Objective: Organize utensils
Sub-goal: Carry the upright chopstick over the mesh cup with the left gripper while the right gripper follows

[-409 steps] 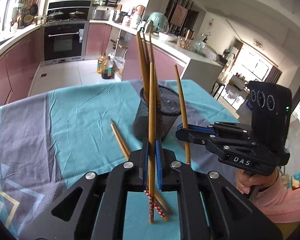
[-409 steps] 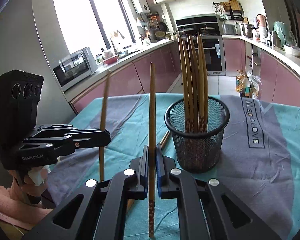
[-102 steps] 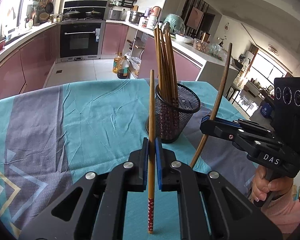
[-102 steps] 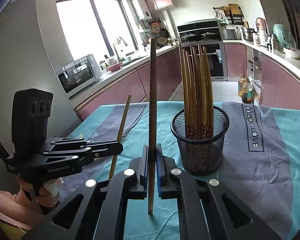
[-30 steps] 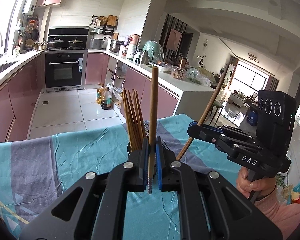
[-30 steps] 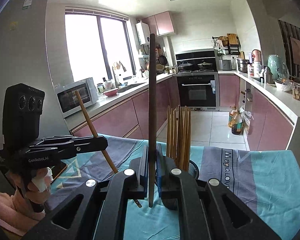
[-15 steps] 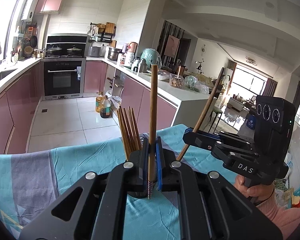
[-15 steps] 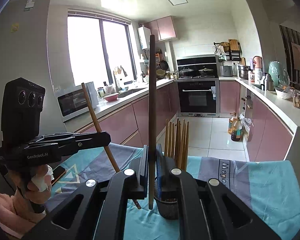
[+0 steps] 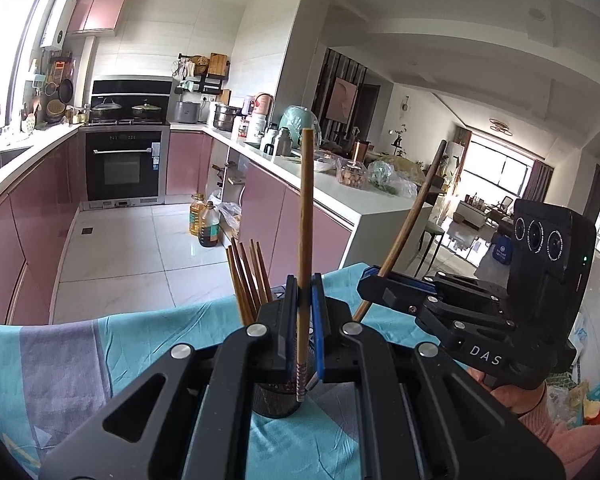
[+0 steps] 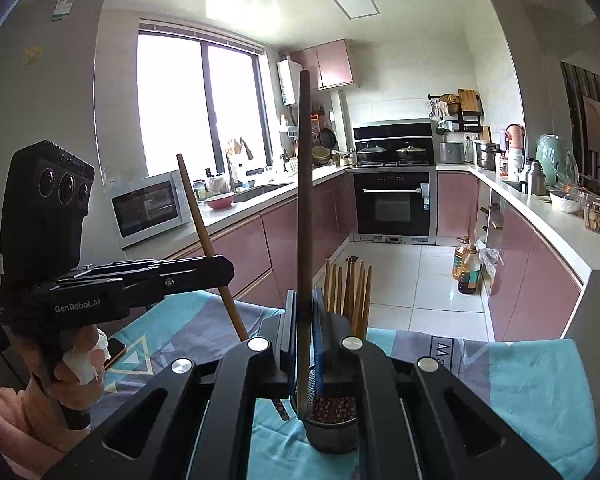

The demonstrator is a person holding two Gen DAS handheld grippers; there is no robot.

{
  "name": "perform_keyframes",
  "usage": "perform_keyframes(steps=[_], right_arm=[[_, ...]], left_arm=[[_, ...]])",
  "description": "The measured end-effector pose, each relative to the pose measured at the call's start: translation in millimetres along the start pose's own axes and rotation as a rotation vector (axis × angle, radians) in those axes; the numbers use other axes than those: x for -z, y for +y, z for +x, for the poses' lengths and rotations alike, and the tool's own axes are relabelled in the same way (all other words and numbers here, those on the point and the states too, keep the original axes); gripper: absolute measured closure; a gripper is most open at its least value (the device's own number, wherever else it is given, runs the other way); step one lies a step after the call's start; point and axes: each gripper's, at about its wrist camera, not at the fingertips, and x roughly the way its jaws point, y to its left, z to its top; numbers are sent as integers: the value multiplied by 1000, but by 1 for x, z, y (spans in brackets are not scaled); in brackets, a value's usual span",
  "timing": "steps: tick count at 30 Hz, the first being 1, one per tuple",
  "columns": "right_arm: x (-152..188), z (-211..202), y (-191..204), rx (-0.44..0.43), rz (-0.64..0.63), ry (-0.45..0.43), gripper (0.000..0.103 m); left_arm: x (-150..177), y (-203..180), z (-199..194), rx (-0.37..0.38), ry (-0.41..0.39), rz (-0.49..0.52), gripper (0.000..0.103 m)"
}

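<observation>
My left gripper (image 9: 304,292) is shut on a light wooden chopstick (image 9: 305,220), held upright with its patterned tip just above the black mesh holder (image 9: 278,402). The holder has several chopsticks (image 9: 247,276) standing in it. My right gripper (image 10: 305,300) is shut on a darker chopstick (image 10: 303,184), also upright, its lower end at the holder's rim (image 10: 332,432). The right gripper also shows in the left wrist view (image 9: 370,280), beside the holder. The left gripper also shows in the right wrist view (image 10: 228,270), to the left.
The holder stands on a teal and grey tablecloth (image 9: 100,352). A phone (image 10: 114,352) lies on the cloth at the left. Behind are pink kitchen cabinets, an oven (image 9: 124,164) and oil bottles (image 9: 204,224) on the floor.
Both grippers have come closer in over the holder, and both chopstick tips have come down toward its rim. The grips on the chopsticks are unchanged.
</observation>
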Motion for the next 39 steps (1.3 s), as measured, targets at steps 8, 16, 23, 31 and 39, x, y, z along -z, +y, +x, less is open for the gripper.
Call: perform_keyframes(steps=[8,16,23,31,39], right_arm=[[0,6,0,30,-6,2,97],[1,16,-1,49,-4,16,97],[3,20,0,63,-4,27,97],[4,29,-2,68,1,45,97],[8,35,-6,76,9,66,97]], left_arm=[[1,0,6,-2,2,-15,96],[-1,0,13,-13,11,-22,96],[-3,2,20,-29,27,-37,96],[-1,6,31,-40,52,-44,96],[-2,5,34,-45,64,-30,96]])
